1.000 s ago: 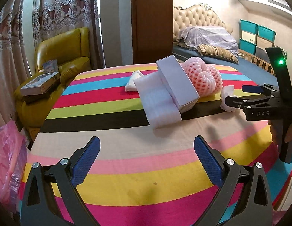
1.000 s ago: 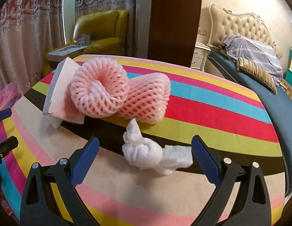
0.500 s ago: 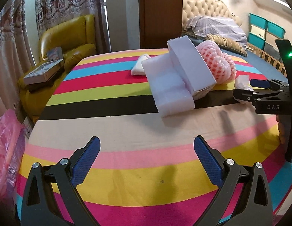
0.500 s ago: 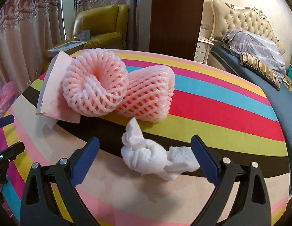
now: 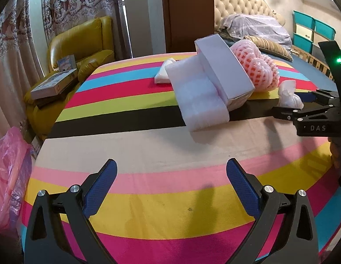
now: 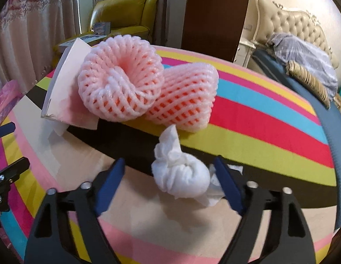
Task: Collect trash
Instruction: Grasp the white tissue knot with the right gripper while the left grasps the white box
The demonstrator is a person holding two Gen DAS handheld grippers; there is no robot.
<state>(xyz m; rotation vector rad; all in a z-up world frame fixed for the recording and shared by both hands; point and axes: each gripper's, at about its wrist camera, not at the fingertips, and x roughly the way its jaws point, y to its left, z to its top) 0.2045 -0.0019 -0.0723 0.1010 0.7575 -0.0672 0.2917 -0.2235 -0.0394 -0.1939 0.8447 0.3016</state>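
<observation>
A table [image 5: 148, 211] covered in a cloth of bright coloured stripes carries a small heap of trash toward its far side. A white box [image 5: 223, 74] leans on a white foam sheet [image 5: 196, 101] across the black stripe. Two pink foam fruit nets [image 6: 146, 92] lie against the box. A knotted white tissue wad [image 6: 181, 176] sits just in front of the nets. A smaller white scrap [image 5: 163, 72] lies behind the foam sheet.

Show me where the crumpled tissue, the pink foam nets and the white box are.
crumpled tissue [image 6: 181, 176], right wrist view, its rounded ball.
pink foam nets [image 6: 119, 88], right wrist view, the nearer net.
white box [image 5: 223, 70], left wrist view, its top face.
</observation>
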